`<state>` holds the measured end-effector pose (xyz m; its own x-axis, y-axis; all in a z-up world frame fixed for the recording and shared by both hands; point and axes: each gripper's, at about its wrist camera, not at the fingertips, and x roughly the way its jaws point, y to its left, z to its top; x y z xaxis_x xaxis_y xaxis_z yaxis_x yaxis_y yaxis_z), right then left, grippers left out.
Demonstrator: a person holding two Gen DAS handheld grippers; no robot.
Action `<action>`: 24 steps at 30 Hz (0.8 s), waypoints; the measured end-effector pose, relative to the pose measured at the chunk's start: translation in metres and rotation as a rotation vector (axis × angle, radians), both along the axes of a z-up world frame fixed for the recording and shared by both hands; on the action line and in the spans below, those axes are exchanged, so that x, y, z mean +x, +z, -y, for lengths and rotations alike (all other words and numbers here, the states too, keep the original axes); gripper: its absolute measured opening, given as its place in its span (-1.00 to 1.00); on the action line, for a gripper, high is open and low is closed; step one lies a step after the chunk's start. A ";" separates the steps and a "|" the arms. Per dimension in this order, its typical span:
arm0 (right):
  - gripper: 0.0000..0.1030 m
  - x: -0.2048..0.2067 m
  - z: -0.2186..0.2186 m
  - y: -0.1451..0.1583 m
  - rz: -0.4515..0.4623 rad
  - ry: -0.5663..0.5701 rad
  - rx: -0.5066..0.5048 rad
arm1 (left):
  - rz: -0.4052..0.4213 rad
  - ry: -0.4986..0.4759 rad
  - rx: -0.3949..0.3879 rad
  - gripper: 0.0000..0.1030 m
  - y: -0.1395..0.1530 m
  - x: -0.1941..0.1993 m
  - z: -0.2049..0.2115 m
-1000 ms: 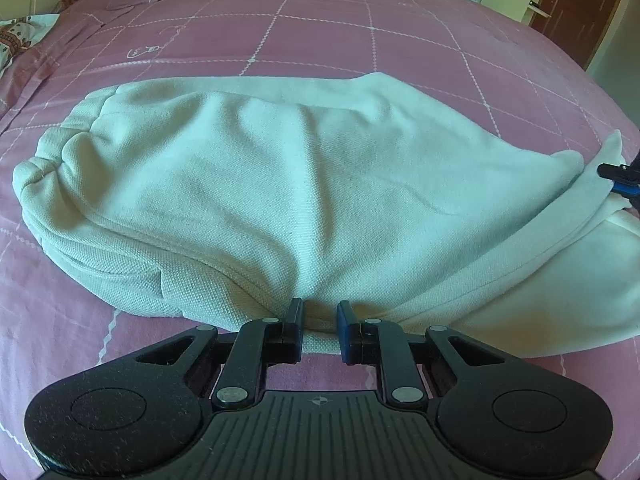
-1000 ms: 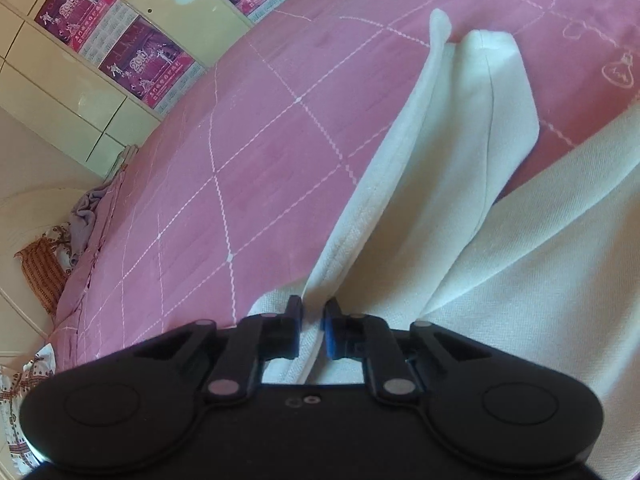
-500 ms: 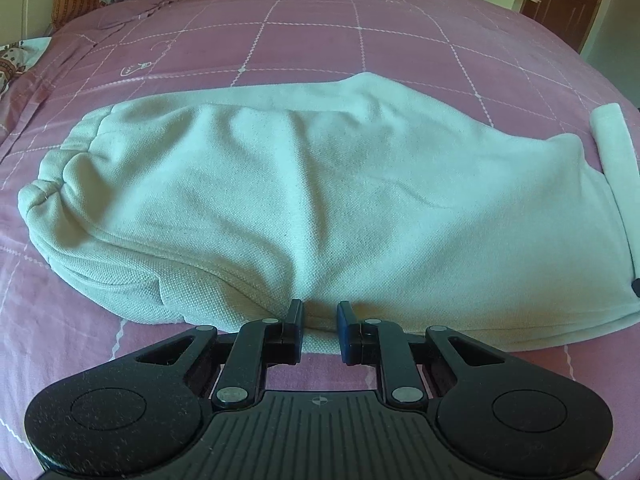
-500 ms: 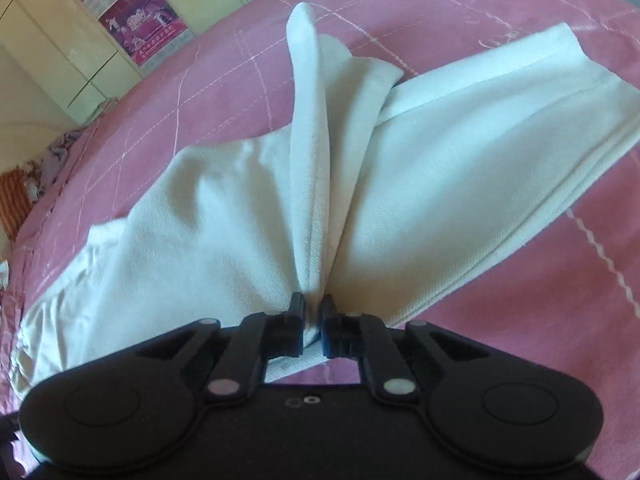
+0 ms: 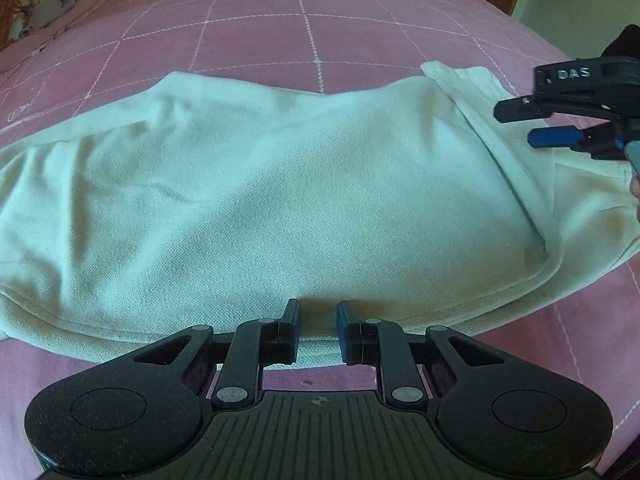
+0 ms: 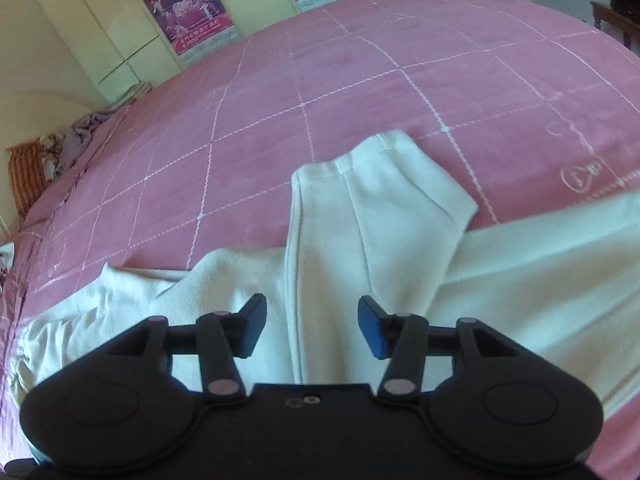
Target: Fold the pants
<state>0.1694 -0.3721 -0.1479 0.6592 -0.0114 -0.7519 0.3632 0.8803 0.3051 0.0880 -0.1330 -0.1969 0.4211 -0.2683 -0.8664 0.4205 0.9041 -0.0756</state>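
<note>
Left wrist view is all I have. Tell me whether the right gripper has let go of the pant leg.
Observer: Yes. The right gripper is open, and the folded-over pant leg lies loose between its fingers, unclamped.
Operator: Report where that leg's cuff ended up.
Observer: The cuff rests flat on the pink bedspread, past the far edge of the pants.
Operator: Say what lies beyond the bed on that side.
Observer: Cream cupboard doors with purple posters on them.
</note>
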 end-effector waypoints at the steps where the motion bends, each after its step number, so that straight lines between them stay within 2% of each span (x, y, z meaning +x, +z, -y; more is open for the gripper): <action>1: -0.01 0.010 -0.001 -0.004 -0.021 0.017 -0.026 | -0.002 0.003 -0.003 -0.65 0.000 0.000 -0.001; 6: -0.07 0.058 -0.012 -0.025 -0.101 0.041 -0.137 | -0.007 0.011 -0.009 -0.64 0.000 0.001 -0.002; 9: -0.48 0.074 -0.022 -0.034 -0.176 0.053 -0.280 | -0.004 0.009 0.000 -0.64 0.001 0.001 -0.001; 10: -0.87 0.072 -0.020 -0.033 -0.172 0.053 -0.280 | -0.005 0.008 0.000 -0.64 0.001 0.001 -0.001; 11: -0.91 0.066 -0.014 -0.028 -0.150 0.038 -0.245 | -0.008 0.006 -0.003 -0.63 0.000 0.002 -0.001; 15: -0.91 0.005 0.024 0.015 0.022 -0.072 -0.102 | -0.013 -0.008 -0.011 -0.61 0.000 0.004 -0.004; 18: -0.92 -0.069 0.061 0.039 0.107 -0.191 -0.011 | -0.011 -0.010 -0.010 -0.61 -0.001 0.005 -0.003; 21: -0.92 -0.138 0.094 0.020 0.084 -0.334 0.090 | -0.005 -0.018 -0.005 -0.61 -0.001 0.005 -0.003; 24: -0.93 -0.171 0.106 -0.023 -0.006 -0.401 0.154 | 0.000 -0.021 0.005 -0.61 0.000 0.004 -0.002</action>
<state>-0.0021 -0.4778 -0.1706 0.6207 -0.1530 -0.7690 0.6697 0.6135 0.4185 0.0919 -0.1312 -0.1973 0.4157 -0.2728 -0.8676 0.4393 0.8955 -0.0711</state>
